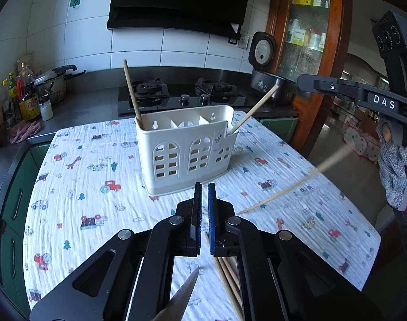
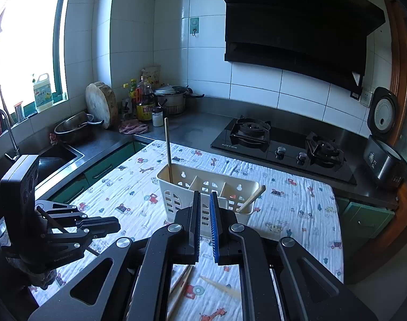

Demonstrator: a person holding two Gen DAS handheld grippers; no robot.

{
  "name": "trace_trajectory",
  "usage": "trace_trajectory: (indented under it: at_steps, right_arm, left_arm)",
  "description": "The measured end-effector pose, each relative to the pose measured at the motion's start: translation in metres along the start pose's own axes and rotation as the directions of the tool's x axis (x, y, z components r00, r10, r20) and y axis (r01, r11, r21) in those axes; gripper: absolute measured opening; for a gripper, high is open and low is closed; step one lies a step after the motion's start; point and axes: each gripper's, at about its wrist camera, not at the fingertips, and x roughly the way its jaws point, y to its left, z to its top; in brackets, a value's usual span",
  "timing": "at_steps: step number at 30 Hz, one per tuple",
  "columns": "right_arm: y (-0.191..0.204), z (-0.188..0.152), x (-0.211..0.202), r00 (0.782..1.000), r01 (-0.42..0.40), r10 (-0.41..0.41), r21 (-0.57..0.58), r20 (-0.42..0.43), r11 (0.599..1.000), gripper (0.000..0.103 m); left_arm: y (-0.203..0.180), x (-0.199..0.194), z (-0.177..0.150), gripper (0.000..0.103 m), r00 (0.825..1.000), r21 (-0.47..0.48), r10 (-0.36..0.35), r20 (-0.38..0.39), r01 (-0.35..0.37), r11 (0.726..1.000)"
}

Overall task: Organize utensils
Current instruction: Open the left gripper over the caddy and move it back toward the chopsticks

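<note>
A cream utensil caddy (image 1: 186, 149) stands on the printed tablecloth (image 1: 96, 187); it also shows in the right wrist view (image 2: 206, 195). One chopstick (image 1: 132, 93) stands in its left compartment, another (image 1: 254, 109) leans from its right slot. A blurred chopstick (image 1: 297, 184) is in the air at right, tip near the cloth, below the right gripper (image 1: 337, 88). My left gripper (image 1: 205, 187) is nearly shut and empty. Loose chopsticks (image 1: 227, 275) and a knife tip (image 1: 182, 294) lie beneath it. In its own view the right gripper (image 2: 205, 195) has a narrow gap with nothing between the pads.
Behind the table are a gas hob (image 1: 176, 93), a rice cooker (image 1: 267, 77), a pot (image 1: 53, 80) and bottles (image 1: 27, 96). A sink (image 2: 56, 157) lies at left in the right wrist view. The table edge drops off at right toward a doorway.
</note>
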Motion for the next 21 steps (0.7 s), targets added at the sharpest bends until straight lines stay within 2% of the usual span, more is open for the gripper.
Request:
trace_trajectory:
  at_steps: [8,13,21]
  right_arm:
    - [-0.006,-0.025,-0.004,1.000,-0.015,0.016,0.049,-0.018,0.999,0.007]
    - [-0.019,-0.061,-0.012,0.999,-0.004,0.009,0.106,-0.048,0.994,0.009]
    - [-0.038,-0.141,-0.012,0.984,0.055,-0.033,0.122,-0.174,0.991,0.045]
  left_arm:
    - [0.003,-0.003,-0.022,0.003,1.000,-0.025,-0.001,-0.031,0.000,1.000]
    - [0.003,-0.008,-0.032,0.004,1.000,-0.026,0.000,-0.031,-0.001,1.000]
    - [0.003,-0.016,-0.040,0.005,0.999,-0.015,0.011,-0.050,-0.012,1.000]
